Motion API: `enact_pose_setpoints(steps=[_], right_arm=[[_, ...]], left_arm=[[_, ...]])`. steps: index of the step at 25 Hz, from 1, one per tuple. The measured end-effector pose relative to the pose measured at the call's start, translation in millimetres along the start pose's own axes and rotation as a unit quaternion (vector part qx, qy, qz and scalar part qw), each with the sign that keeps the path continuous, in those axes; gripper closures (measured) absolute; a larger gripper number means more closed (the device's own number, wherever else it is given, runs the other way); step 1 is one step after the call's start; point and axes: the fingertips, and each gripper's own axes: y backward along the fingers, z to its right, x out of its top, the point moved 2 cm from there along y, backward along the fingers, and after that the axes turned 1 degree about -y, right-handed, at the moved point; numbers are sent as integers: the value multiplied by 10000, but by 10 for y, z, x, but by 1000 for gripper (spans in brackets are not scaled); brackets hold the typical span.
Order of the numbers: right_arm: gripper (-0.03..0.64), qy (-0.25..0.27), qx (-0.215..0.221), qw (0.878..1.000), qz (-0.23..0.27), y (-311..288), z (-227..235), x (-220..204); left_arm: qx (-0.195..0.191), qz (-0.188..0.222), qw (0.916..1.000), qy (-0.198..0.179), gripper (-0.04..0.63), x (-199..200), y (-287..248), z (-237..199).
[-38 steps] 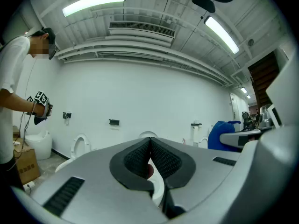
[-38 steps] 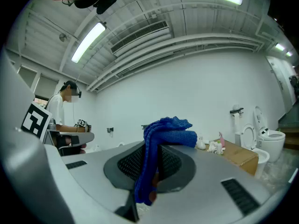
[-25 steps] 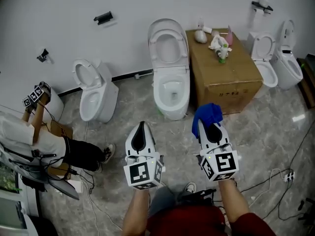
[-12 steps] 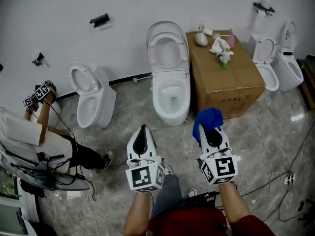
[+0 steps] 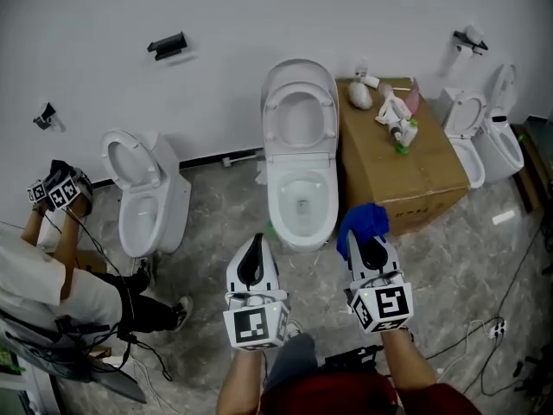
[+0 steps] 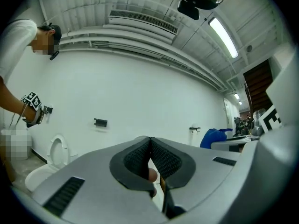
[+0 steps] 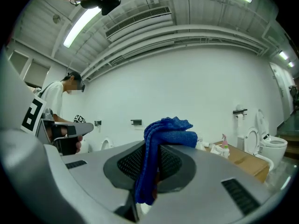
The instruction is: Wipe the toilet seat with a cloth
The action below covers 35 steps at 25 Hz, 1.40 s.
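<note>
The middle toilet (image 5: 276, 206) stands ahead of me, its seat (image 5: 300, 92) raised and unwiped, I judge. My right gripper (image 5: 367, 242) is clamped on the blue cloth (image 5: 363, 219), near the bowl's right side. My left gripper (image 5: 252, 247) is closed, empty. All wiping remains.

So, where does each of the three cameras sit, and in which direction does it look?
Head view: on the person's head, looking steeply down at the middle toilet and the floor; both forearms, the left gripper and the right gripper with its blue cloth show.
Left gripper view: on the left gripper, looking level along its shut jaws to the white wall.
Right gripper view: on the right gripper, looking level to that wall, its jaws shut on the blue cloth.
Shared: all three show the black wall bracket.
</note>
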Motion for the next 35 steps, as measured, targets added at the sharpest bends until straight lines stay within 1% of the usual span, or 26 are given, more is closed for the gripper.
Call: enact_pose_setpoints(steps=[4, 9, 12, 16, 19, 23, 26, 29, 32, 35], right_arm=[[557, 67, -148, 9998, -75, -519, -134, -24], [557, 86, -292, 9993, -200, -971, -87, -98], [557, 80, -336, 9991, -235, -1179, 52, -145], [557, 48, -334, 9990, -277, -1504, 344, -279], [557, -46, -241, 9992, -312, -1859, 612, -358], [557, -177, -101, 9994, -292, -2313, 996, -445], [557, -128, -25, 9997, -208, -2669, 1266, -546], [557, -111, 63, 9996, -234, -3005, 1427, -762], [557, -67, 45, 9993, -373, -3326, 1552, -1065], [557, 16, -3, 9984, -570, -3635, 1633, -1459]], left_arm=[[-106, -3, 9999, 48, 580, -69, -411, -420], [-143, -113, 9998, 113, 580, -159, -858, -685], [-144, -68, 9998, 86, 580, -204, -1118, -710], [-33, 73, 10000, 42, 580, -287, -1516, -685], [92, 125, 9999, 11, 580, -380, -1921, -670], [208, 68, 9998, -17, 580, -521, -2462, -570], [292, 28, 9995, -116, 580, -686, -2856, -487], [337, -32, 9993, -156, 580, -896, -3162, -467], [355, -156, 9992, -82, 580, -1209, -3425, -517], [350, -285, 9990, -40, 580, -1570, -3640, -618]])
